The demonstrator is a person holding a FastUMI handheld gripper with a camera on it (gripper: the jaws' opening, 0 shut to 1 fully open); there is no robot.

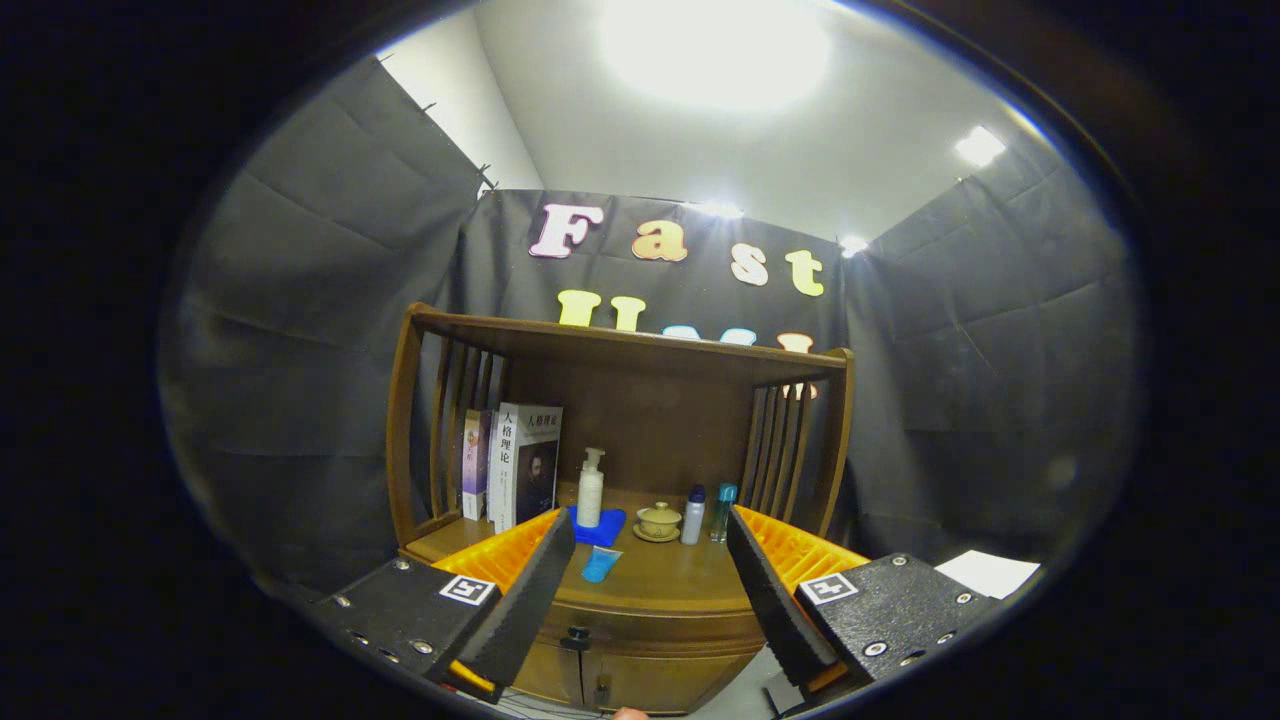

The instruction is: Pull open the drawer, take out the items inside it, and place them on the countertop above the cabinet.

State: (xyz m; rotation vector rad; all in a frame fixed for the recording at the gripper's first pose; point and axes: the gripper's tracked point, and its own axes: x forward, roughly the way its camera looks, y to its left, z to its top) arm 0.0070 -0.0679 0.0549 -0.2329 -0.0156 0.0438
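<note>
The setting is a recording booth dressed as a domestic corner, not a lived-in room. Black cloth walls (330, 300) enclose a wooden cabinet (640, 650) on three sides. On the cabinet's countertop (670, 575), under its slatted shelf (620, 340), stand household items: books (520, 460) to the left, a pump bottle (591, 487) at centre, and a lidded teacup (658, 520) beside two small bottles (706, 512).

My gripper (650, 590) hangs open, fingers spread wide before the cabinet (640, 660). Between them, the drawer (650, 628) sits closed under the counter (670, 580). A blue tube (600, 565) lies near the counter's front edge, a pump bottle (591, 488) behind it.
</note>
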